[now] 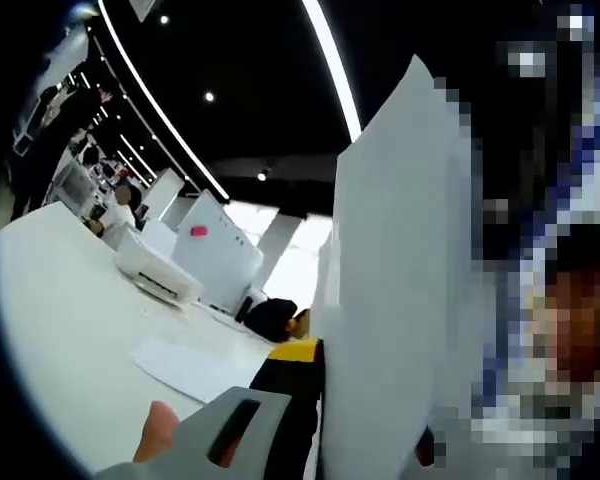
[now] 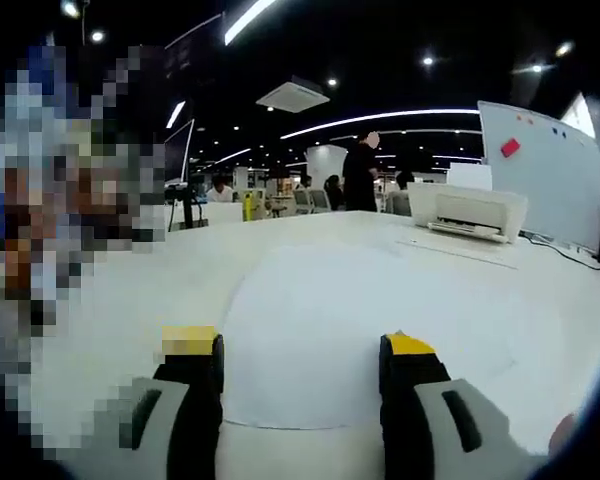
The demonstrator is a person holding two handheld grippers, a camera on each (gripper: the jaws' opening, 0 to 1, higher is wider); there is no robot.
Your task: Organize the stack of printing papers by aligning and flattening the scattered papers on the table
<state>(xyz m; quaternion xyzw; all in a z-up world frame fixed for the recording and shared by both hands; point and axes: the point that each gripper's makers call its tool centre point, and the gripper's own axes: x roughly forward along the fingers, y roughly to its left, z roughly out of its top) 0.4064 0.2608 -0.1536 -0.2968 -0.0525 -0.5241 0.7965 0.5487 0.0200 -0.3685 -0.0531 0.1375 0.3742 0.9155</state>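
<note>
My left claw (image 1: 310, 400): one yellow-tipped black jaw shows beside a tall white sheet (image 1: 395, 290) that stands upright in front of the camera; the other jaw is hidden behind the sheet, so I cannot tell whether I am clamped on it or apart.
Upright sheet: it rises from the bottom of the left gripper view almost to the top, its left edge touching or just beside my visible jaw.
My fingertip (image 1: 160, 432): a bit of it shows at the bottom of the left gripper view, beside the grey claw body.
Loose paper on the desk: in the left gripper view one flat sheet (image 1: 185, 368) lies on the white desk (image 1: 60, 310), near my jaw.
My right claw (image 2: 300, 375): jaws apart, both yellow tips visible, nothing between them.
Paper under the right claw: a large white sheet (image 2: 380, 320) lies flat on the desk (image 2: 160, 290); its near edge sits just between and ahead of my two jaws, and I cannot tell whether the tips touch it.
Printer: a white printer (image 2: 470, 212) sits at the far side of the desk in the right gripper view, with another thin sheet (image 2: 458, 249) lying in front of it; the same printer (image 1: 158, 272) appears in the left gripper view.
Whiteboard: a white board (image 2: 540, 170) with a small pink magnet (image 2: 510, 147) stands behind the printer.
Background: a person in dark clothes (image 2: 360, 172) stands beyond the desk under long ceiling light strips (image 2: 380, 118).
</note>
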